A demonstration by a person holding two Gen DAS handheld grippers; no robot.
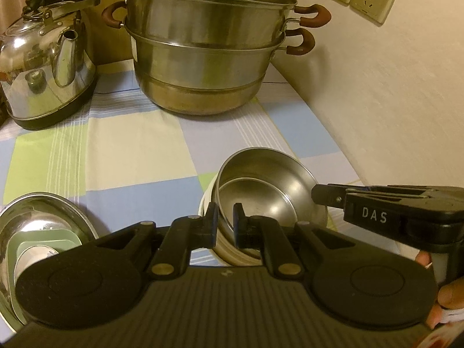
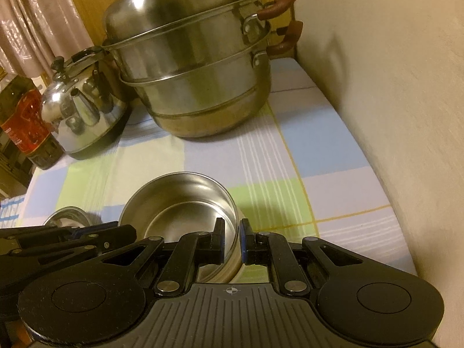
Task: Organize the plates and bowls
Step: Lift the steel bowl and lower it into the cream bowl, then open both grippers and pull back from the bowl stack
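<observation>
A steel bowl (image 1: 261,191) sits nested in a stack with a cream bowl (image 1: 232,252) under it, on the checked cloth. My left gripper (image 1: 225,217) is shut on the steel bowl's near rim. My right gripper (image 2: 231,232) is shut on the rim of the same steel bowl (image 2: 179,203), on its right side; it shows in the left wrist view (image 1: 322,198) at the bowl's right edge. A steel plate (image 1: 34,232) with a green square dish (image 1: 37,246) and a small cup in it lies at the left.
A big stacked steel steamer pot (image 1: 208,52) stands at the back of the table. A steel kettle (image 1: 49,66) stands left of it. A dark bottle (image 2: 26,121) stands at far left. A cream wall (image 1: 391,101) borders the table's right side.
</observation>
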